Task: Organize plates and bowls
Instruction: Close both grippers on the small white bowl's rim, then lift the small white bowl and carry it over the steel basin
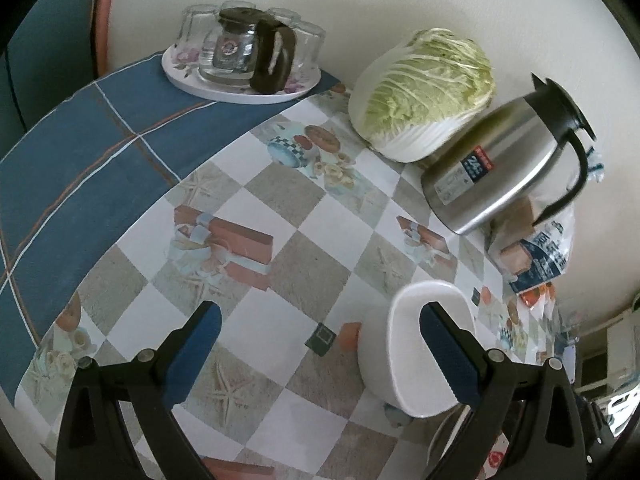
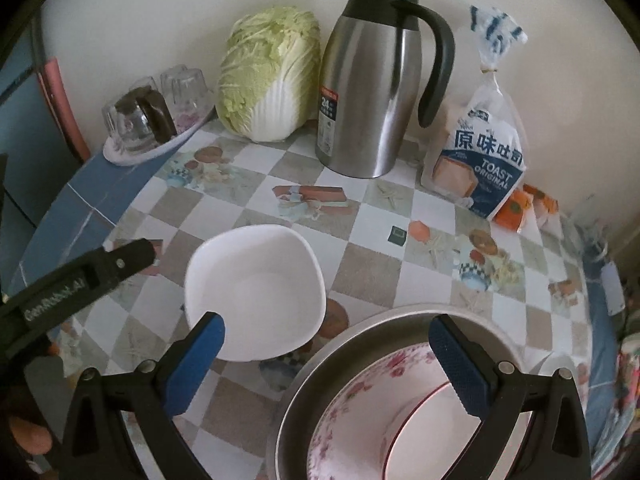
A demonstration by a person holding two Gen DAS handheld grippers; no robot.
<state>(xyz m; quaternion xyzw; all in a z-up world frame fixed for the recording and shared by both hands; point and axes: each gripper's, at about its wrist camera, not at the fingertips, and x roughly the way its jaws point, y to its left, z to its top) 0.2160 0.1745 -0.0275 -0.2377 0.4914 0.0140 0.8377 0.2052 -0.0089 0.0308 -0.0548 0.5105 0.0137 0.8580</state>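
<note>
Partly done, by the look of it: flowered bowl (image 2: pixel 360 412) nested in metal basin (image 2: pixel 296 392); white bowl (image 2: pixel 256 292) alone on worktop (image 2: pixel 372 276). Left gripper (image 1: pixel 320 350) and right gripper (image 2: pixel 326 364) wide open, empty.

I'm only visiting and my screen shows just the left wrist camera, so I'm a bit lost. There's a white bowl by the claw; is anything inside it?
Observer: No. The right wrist view looks into the white bowl and it is empty.
Operator: Are there other dishes nearby?
Observer: Yes. A metal basin sits beside the bowl, under the right claw, with a floral dish nested inside.
Operator: Is that right claw holding anything?
Observer: No, it is open above the basin, gripping nothing.
Operator: What does the bag behind the flask say?
Observer: The bread bag reads "Toast Original".
</note>
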